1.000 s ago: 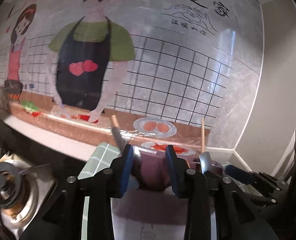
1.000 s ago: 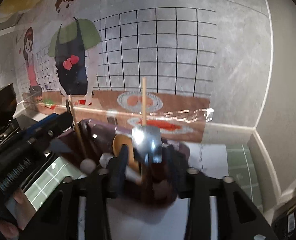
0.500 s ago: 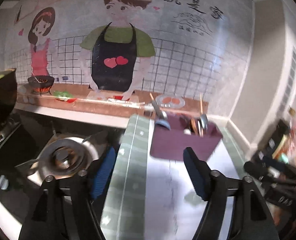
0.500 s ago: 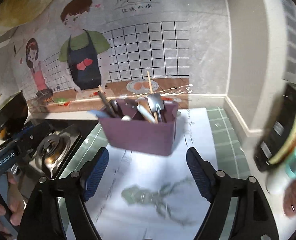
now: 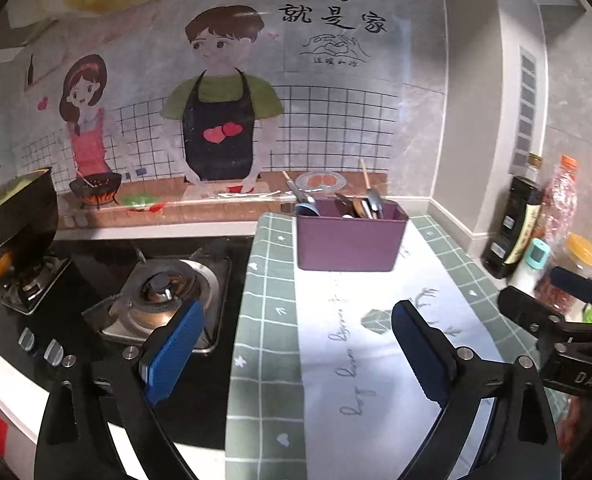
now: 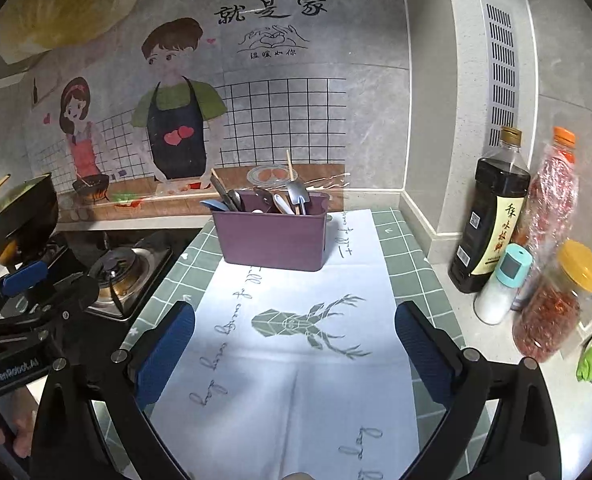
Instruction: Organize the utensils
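I am holding my left hand-held gripper (image 5: 296,344) with its blue-padded jaws standing wide apart, having just been opening, and nothing is sitting between them but the cloth below. My right hand-held gripper (image 6: 294,342) is doing the same: its jaws have just been opening, they are spread wide, and they are framing only the printed deer on the cloth. The purple rectangular plastic bin (image 6: 271,236) is standing upright on the white runner cloth with the deer print and green checked border (image 6: 296,360), at the far end of the surface near the wall, well apart from both grippers. Inside it the utensils (image 6: 263,200) are leaning together: a metal spatula with a wooden handle (image 6: 298,196), a blue spoon at the left rim, and several dark and pale handles that I cannot tell apart. To the left of the cloth the steel gas burner (image 5: 167,292) is sitting in the black hob, and a dark wok with a yellow handle (image 5: 15,212) is resting on the far burner. Along the right wall a dark sauce bottle (image 6: 492,220), a small white shaker with a teal cap (image 6: 504,284) and two clear containers of red chillies are standing close together. In the right wrist view my left gripper is showing at the lower left edge, with fingers wrapped around its handle.
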`<state>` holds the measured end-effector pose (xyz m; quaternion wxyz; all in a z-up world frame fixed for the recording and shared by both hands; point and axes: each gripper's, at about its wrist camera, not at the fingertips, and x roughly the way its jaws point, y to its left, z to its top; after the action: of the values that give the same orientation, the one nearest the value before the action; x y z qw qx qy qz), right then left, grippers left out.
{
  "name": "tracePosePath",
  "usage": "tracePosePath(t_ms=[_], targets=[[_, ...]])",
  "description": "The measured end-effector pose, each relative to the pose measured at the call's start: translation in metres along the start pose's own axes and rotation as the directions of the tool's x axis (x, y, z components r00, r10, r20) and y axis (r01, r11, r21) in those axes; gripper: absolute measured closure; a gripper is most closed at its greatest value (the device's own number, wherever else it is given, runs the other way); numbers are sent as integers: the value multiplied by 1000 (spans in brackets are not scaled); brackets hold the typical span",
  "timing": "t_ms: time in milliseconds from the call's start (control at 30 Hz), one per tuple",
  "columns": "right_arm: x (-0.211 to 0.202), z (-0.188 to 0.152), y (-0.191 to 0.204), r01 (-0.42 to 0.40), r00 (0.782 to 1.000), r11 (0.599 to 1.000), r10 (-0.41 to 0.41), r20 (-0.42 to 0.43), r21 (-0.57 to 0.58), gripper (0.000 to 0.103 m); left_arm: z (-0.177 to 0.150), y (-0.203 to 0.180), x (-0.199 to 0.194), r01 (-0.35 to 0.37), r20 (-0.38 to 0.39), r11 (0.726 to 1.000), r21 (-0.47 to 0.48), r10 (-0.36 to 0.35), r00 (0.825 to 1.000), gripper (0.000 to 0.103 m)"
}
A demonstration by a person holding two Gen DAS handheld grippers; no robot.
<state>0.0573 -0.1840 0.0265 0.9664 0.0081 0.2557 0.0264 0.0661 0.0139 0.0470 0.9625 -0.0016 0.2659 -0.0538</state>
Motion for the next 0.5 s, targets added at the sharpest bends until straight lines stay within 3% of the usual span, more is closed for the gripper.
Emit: tracePosePath(t_ms=[500], targets=[[-15, -7, -1, -3, 1000, 1000, 4, 22, -10, 3, 0, -1, -14, -4, 3, 1000, -15, 4, 1000, 8]])
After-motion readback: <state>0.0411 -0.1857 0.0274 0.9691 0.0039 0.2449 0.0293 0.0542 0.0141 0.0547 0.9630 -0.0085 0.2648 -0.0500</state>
